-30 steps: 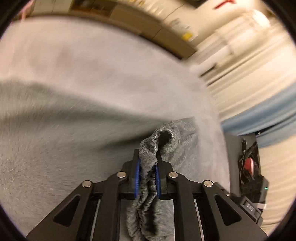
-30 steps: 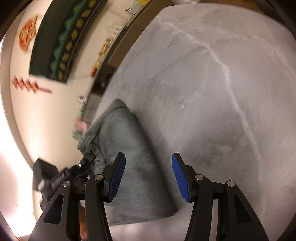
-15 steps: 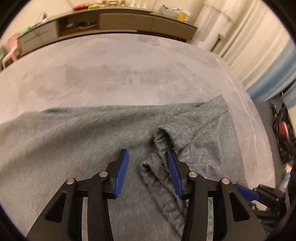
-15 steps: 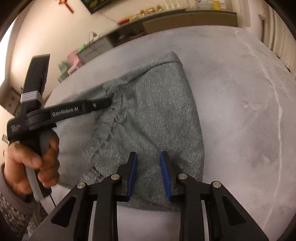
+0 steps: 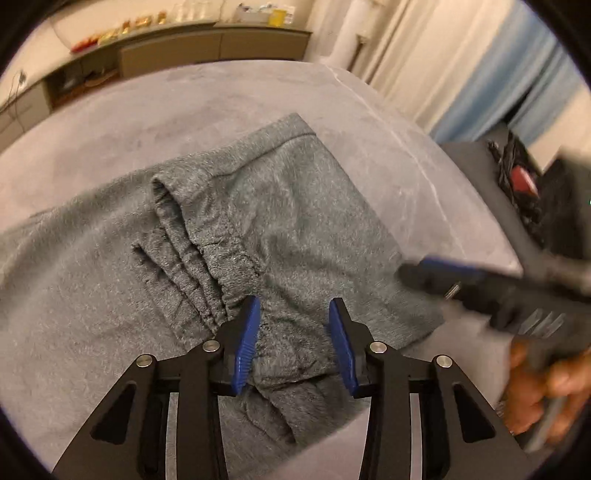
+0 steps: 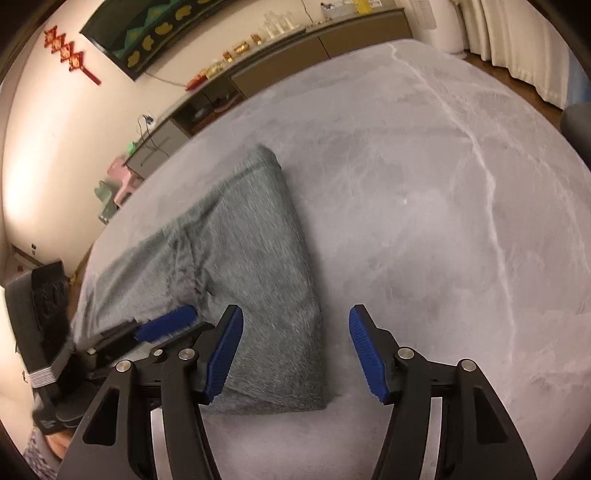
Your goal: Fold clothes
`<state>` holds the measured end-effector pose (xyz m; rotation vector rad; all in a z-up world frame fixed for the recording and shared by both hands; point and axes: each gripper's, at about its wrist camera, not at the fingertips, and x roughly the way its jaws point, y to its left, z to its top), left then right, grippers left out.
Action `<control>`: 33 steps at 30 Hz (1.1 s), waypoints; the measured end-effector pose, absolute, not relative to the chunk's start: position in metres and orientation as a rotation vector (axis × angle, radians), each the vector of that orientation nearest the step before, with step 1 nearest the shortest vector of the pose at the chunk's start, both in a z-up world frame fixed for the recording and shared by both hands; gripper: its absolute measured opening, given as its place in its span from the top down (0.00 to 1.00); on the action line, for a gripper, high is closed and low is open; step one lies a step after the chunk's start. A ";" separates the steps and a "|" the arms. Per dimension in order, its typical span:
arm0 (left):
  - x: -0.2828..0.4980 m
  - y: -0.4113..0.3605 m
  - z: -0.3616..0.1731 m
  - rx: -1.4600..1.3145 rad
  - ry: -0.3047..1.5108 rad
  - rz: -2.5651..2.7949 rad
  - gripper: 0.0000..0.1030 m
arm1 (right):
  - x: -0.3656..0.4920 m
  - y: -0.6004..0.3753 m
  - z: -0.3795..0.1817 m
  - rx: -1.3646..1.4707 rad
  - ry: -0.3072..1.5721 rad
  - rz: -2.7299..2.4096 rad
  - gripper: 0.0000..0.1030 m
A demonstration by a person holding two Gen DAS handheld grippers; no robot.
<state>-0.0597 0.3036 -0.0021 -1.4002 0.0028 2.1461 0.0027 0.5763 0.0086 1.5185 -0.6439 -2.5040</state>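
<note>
Grey fleece garment (image 5: 288, 221) on the bed (image 6: 424, 184) bears no legible label.

A long low sideboard (image 6: 280, 62) lines the cream wall (image 6: 48, 122), with pale curtains (image 5: 413, 55) right.

Folded garment (image 5: 303, 221) on bed (image 6: 424, 221); cabinet (image 6: 332, 33) behind, curtains (image 5: 424, 55) right.

Warm, dim indoor light with a bright glow on the left wall (image 6: 33, 177); fisheye bending and dark vignetted corners; motion blur smears the right gripper (image 5: 443, 271).
</note>
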 end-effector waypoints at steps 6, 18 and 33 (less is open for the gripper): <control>-0.096 0.313 0.054 -1.333 -0.076 2.191 0.33 | 0.007 0.551 0.021 1.425 -0.495 -2.489 0.90; -0.088 0.332 0.050 -1.332 0.253 2.169 0.94 | 0.033 0.507 0.065 1.057 -0.381 -2.415 0.85; -0.064 0.117 -0.031 -1.502 -0.174 2.320 0.73 | 0.014 0.361 0.009 1.327 -0.166 -2.151 0.68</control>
